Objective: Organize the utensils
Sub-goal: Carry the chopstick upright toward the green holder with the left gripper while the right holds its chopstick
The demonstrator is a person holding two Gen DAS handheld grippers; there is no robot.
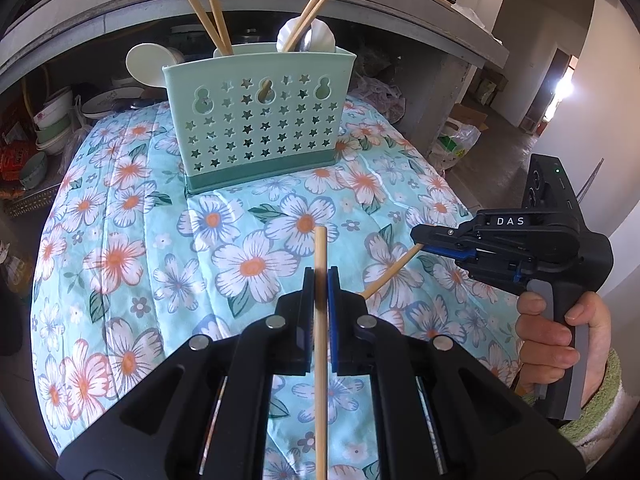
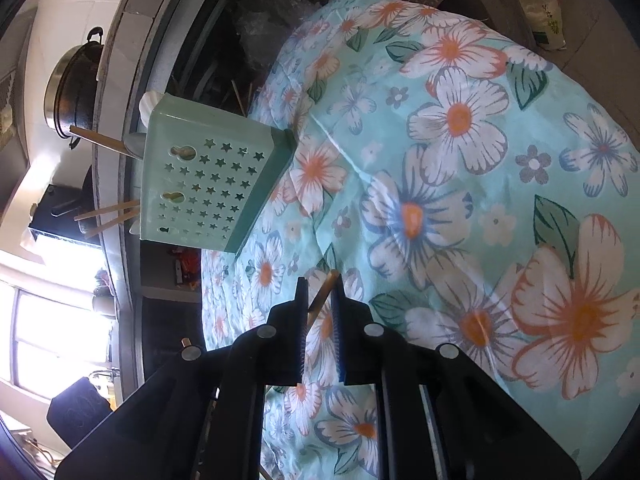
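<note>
A mint green utensil holder (image 1: 260, 120) with star holes stands on the floral cloth (image 1: 120, 220), holding several chopsticks (image 1: 208, 8) and a white spoon (image 1: 316, 36). My left gripper (image 1: 320, 284) is shut on a wooden chopstick (image 1: 320, 248), held upright in front of the holder. My right gripper (image 1: 420, 240) is at the right, shut on another chopstick (image 1: 392, 270) that slants down to the cloth. In the right wrist view the right gripper (image 2: 320, 288) clamps that chopstick (image 2: 322, 296), and the holder (image 2: 208, 184) lies ahead to the left.
The cloth covers a rounded table. Behind the holder is a grey counter (image 1: 120, 4) with bowls (image 1: 52, 120) stored beneath. A black pot (image 2: 76, 84) sits on the counter. Bags (image 1: 456, 140) lie on the floor at the right.
</note>
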